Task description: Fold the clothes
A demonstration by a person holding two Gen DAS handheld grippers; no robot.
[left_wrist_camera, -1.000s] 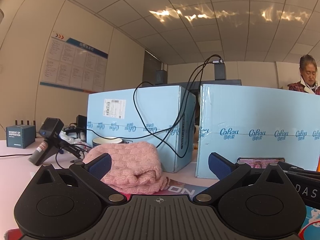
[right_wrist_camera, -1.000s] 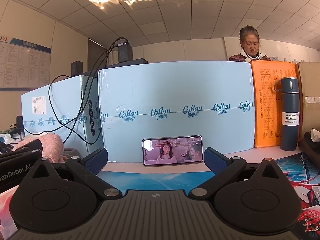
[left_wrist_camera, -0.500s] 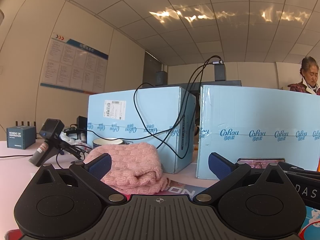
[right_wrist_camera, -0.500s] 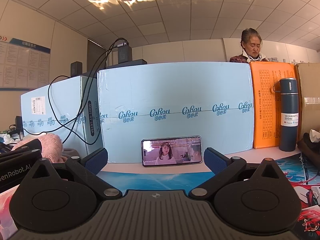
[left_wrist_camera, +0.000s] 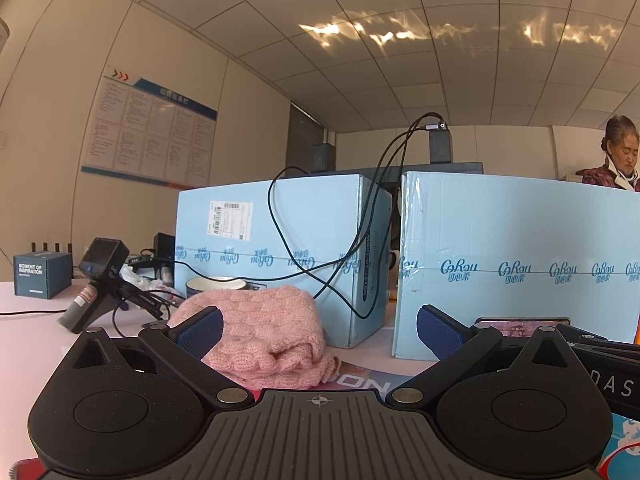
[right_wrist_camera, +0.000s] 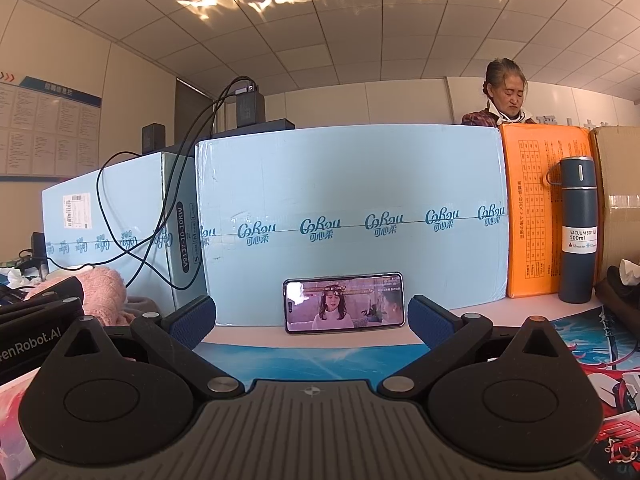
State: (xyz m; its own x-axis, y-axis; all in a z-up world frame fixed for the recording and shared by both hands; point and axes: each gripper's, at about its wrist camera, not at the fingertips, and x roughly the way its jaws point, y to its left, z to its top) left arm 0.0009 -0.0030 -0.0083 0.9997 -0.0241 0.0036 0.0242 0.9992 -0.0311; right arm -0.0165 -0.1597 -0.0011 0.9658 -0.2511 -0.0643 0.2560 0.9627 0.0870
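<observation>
A pink knitted garment (left_wrist_camera: 264, 332) lies bunched on the table in front of a light blue box, just ahead of my left gripper (left_wrist_camera: 318, 330). The left gripper is open and empty, its left fingertip in front of the garment's left side. The garment also shows at the far left of the right wrist view (right_wrist_camera: 100, 292). My right gripper (right_wrist_camera: 310, 318) is open and empty, low over a printed mat (right_wrist_camera: 304, 360), facing a phone. A dark garment (right_wrist_camera: 620, 292) lies at the right edge.
Two light blue boxes (right_wrist_camera: 352, 216) (left_wrist_camera: 280, 248) with hanging black cables stand behind. A phone (right_wrist_camera: 344, 303) leans on the box. An orange box (right_wrist_camera: 540, 208), a grey vacuum bottle (right_wrist_camera: 578, 228), a handheld device (left_wrist_camera: 96, 280) and a woman (right_wrist_camera: 504, 96) are around.
Nothing on the table has moved and both grippers stay open and still. Only the woman behind the boxes has shifted her head slightly.
</observation>
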